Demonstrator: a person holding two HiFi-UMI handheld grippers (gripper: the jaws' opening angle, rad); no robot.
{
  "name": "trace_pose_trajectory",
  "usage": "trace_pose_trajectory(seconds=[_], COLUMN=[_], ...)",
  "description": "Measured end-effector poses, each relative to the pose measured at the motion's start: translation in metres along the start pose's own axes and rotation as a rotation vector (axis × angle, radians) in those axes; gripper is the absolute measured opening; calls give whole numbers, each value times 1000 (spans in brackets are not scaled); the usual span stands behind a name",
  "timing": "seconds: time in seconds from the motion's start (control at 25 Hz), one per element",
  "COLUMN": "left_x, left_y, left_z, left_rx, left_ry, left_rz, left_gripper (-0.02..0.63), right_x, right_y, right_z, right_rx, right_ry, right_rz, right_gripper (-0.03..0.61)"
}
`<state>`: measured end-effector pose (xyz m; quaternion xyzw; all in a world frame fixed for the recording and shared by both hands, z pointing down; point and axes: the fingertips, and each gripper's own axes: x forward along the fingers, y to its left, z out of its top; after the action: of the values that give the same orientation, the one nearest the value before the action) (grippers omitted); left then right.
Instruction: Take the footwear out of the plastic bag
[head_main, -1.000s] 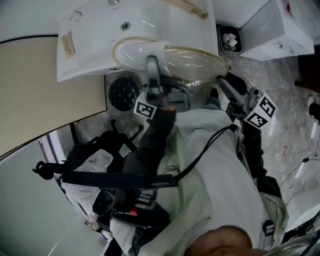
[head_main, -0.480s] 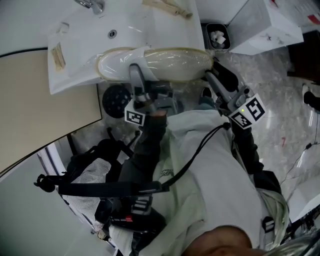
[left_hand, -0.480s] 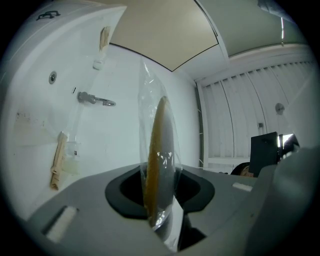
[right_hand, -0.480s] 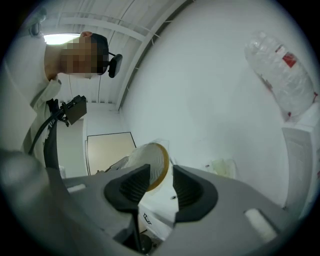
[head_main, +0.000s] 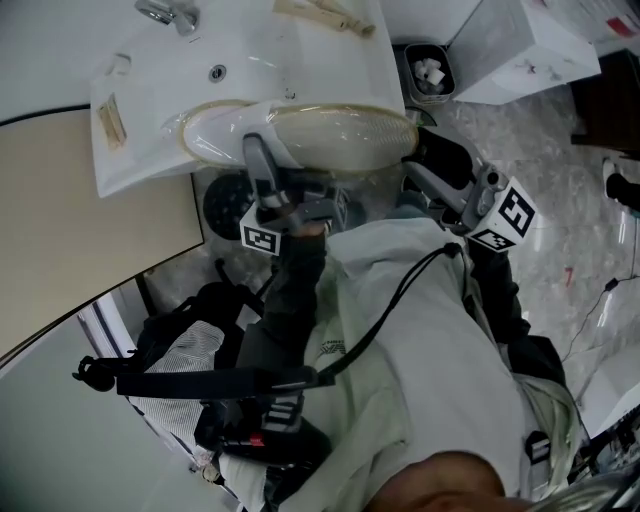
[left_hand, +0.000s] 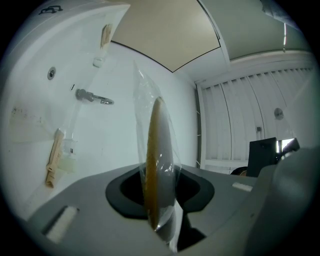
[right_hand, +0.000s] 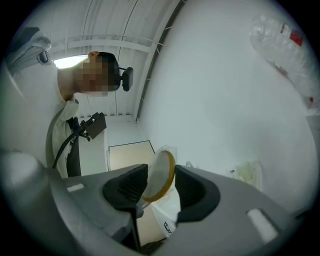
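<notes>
From the head view, the slipper (head_main: 335, 135) lies flat and crosswise at twelve o'clock, wrapped in its clear plastic bag (head_main: 200, 135), over the near edge of the white table (head_main: 150, 95). The left gripper (head_main: 254, 150) comes up at eleven o'clock to meet the bagged slipper's left half, and the right gripper (head_main: 415, 172) reaches in from two o'clock to its right end. A tap (head_main: 165, 12) sits at the table's far side, a small bin (head_main: 430, 72) stands on the floor at one o'clock, and a black backpack (head_main: 180, 340) lies down at eight o'clock beside the person's pale top (head_main: 430, 350). Over to the left gripper view: the slipper (left_hand: 157, 160) shows edge-on, standing upright dead centre, and the left gripper (left_hand: 161, 196) is clamped on the plastic bag (left_hand: 142, 95) around it, film and sole pinched between the pads. The tap (left_hand: 92, 96) shows at ten o'clock. Now the right gripper view: the slipper's (right_hand: 161, 175) rounded end stands in the gap of the right gripper (right_hand: 161, 192), whose jaws have just been opening and now stand apart with space showing on the left side, not squeezing it. A flap of the plastic bag (right_hand: 167, 220) hangs down at six o'clock below the pads.
</notes>
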<state>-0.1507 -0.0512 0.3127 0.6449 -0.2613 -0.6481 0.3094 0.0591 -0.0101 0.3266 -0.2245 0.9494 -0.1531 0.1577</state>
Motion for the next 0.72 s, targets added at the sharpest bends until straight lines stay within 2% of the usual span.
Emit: trace_pose_trajectory(seconds=[0.16,0.28,0.4,0.56,0.64,0.72], left_x=[2,2,3,4,1,-2], left_y=[-1,-1,-4,-6,-3,-1], left_z=[-14,-17,-18,-21,-21,-23], left_rx=[-46,-48,-17,80,108,125], left_ry=[58,55,84,132,129,124], left_rz=[-16,-22,-40,-50,-35,-22], left_gripper=[91,92,101,132,132,130], right_x=[9,13,11,5,-1,-10], right_y=[12,11,6,-4,-11,-16], right_z=[-10,-10,-10,-10,-12,-14], right_rx=[-16,-41,94,342,461,525], right_ry=[74,81,82,58,31,15], right_rz=[90,66,80,112,117,117], right_gripper=[163,142,117,91,83,82])
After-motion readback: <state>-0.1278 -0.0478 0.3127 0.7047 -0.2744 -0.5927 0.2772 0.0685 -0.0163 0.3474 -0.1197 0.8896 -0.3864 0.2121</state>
